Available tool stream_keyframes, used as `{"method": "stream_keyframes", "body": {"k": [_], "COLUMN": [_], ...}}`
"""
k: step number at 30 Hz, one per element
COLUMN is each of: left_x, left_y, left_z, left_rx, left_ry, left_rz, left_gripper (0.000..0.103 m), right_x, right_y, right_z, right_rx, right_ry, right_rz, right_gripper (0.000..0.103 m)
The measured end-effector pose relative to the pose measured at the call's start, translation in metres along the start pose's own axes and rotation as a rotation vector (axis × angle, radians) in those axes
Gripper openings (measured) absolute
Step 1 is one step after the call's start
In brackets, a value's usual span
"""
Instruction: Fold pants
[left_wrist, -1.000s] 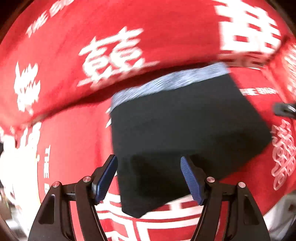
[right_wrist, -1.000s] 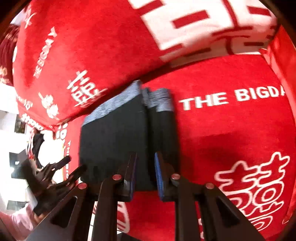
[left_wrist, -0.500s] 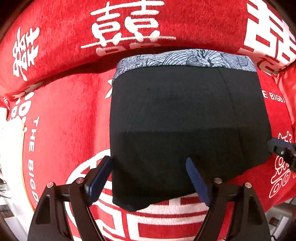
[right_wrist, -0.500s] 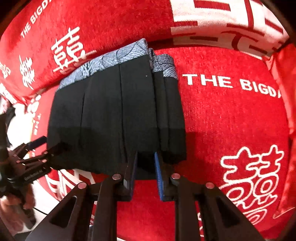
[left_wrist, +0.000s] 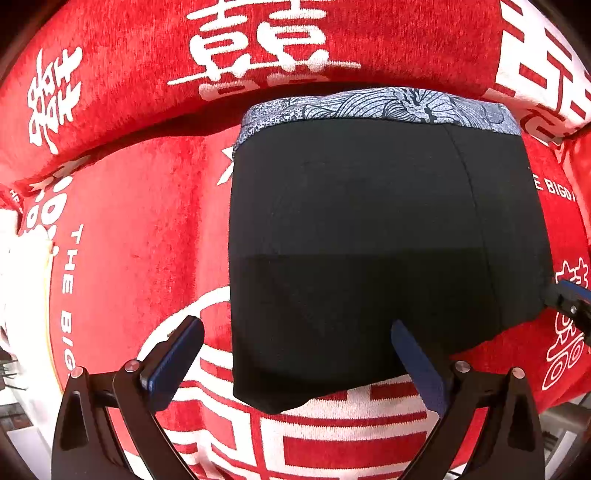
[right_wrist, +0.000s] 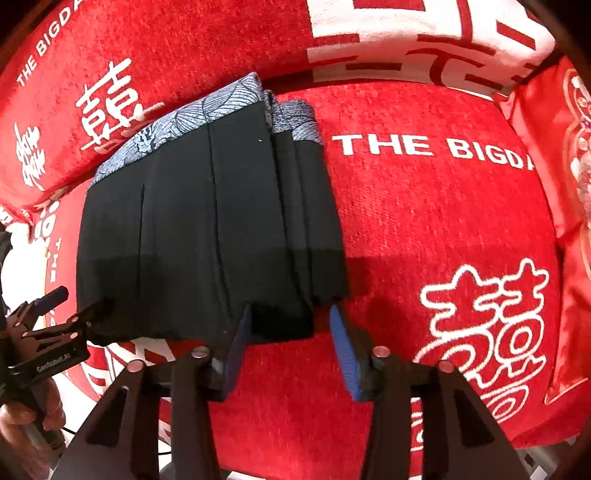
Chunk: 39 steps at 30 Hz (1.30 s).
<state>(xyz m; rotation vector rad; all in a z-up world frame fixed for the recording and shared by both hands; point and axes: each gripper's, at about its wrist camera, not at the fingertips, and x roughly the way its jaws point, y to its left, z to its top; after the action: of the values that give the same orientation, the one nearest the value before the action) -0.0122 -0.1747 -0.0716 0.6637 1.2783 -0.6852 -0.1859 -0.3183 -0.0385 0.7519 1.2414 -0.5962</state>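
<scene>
Pants (left_wrist: 369, 229) lie folded, hem between left gripper's (left_wrist: 295, 365) fingers.

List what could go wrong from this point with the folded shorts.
1. The right gripper has just been opening, with the hem of the black shorts between its pads; pulling away could drag the stacked folds apart.
2. The left gripper, jaws just opened wide, straddles the shorts' lower corner; lifting carelessly might snag it.
3. The red cushion looks soft, so the fold may slump.
</scene>
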Motion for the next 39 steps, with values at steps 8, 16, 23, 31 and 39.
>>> {"method": "stream_keyframes", "body": {"k": [8,16,23,31,39], "left_x": [-0.004,-0.037,-0.037,-0.04,-0.038], "left_y": [-0.007,-0.023,-0.035,-0.004,0.045], "left_z": [0.002,-0.034,-0.082,-0.118,-0.128], "left_rx": [-0.003,-0.121,-0.272,-0.277,-0.233], "left_ry": [0.022,0.011,0.077,0.083,0.085], "left_rz": [0.054,0.076,-0.003,0.007,0.047], "left_gripper": [0.102,0.102,0.102,0.102,0.102], "right_x": [-0.011,-0.027,-0.02,-0.013,-0.017], "right_y": [0.003,0.015,0.031,0.063,0.089], "right_z": [-0.018,-0.021,-0.025,-0.044,-0.064], "right_rx": [-0.042,-0.141,-0.27,-0.28,-0.227], "right_ry": [0.008,0.047,0.122,0.136,0.101], "right_rz": [0.005,0.054,0.024,0.023,0.046], "right_gripper": [0.062,0.069,0.069,0.069,0.075]}}
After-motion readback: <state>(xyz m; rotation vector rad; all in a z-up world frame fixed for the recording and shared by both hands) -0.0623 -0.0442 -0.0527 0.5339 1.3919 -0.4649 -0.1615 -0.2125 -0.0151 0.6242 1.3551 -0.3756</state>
